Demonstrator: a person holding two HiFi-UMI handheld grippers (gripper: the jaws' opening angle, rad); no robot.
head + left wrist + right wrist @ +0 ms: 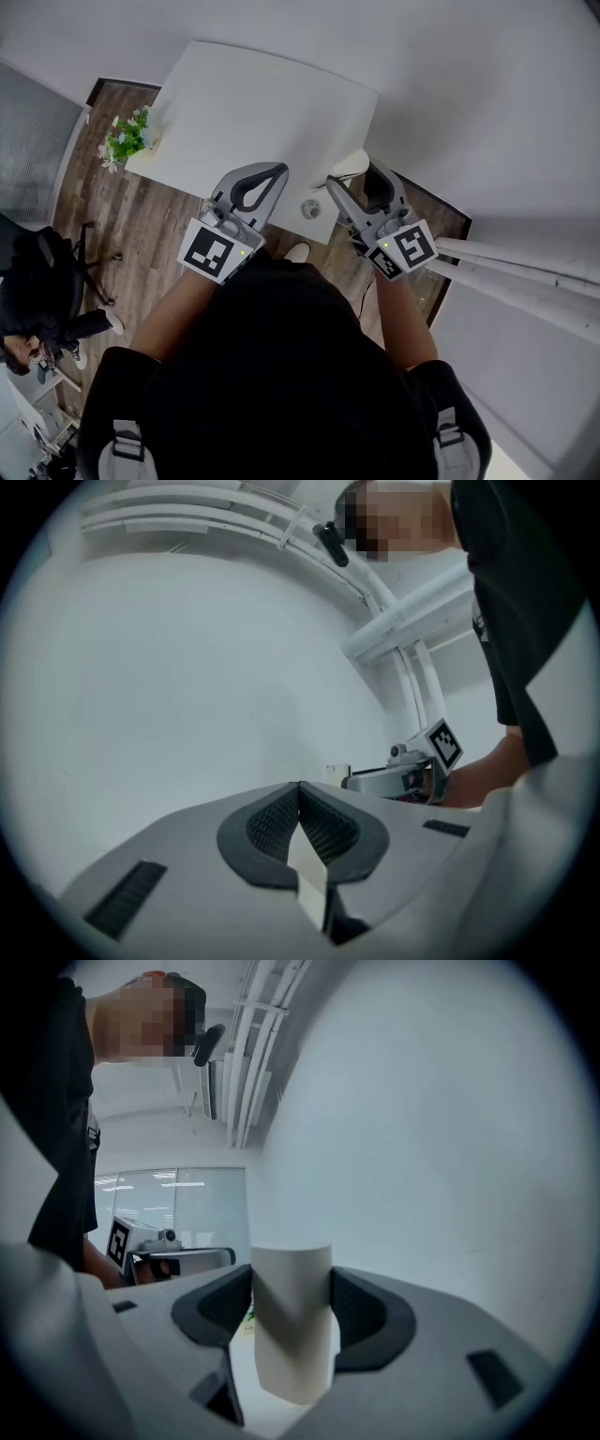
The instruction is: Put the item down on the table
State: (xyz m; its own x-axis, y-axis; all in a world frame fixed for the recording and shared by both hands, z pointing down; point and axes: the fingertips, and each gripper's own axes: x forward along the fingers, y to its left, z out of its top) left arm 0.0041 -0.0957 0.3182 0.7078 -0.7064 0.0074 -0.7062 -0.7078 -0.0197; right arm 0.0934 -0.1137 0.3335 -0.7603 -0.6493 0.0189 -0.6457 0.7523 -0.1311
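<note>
The item is a white cylinder, like a paper cup (292,1330), and it stands upright between the dark pads of my right gripper (292,1312), which is shut on it. In the head view the white cup (352,165) shows just past my right gripper (354,180), over the near right corner of the white table (262,103). My left gripper (279,171) hovers over the table's near edge, its tips pressed together around nothing. In the left gripper view my left gripper (300,787) is shut and empty, and the right gripper (412,772) is off to its right.
A small round object (310,208) lies on the table's near edge between the grippers. A small potted plant (127,139) stands at the table's left corner. White pipes (525,272) run along the wall at right. A seated person (37,300) is on the wooden floor at left.
</note>
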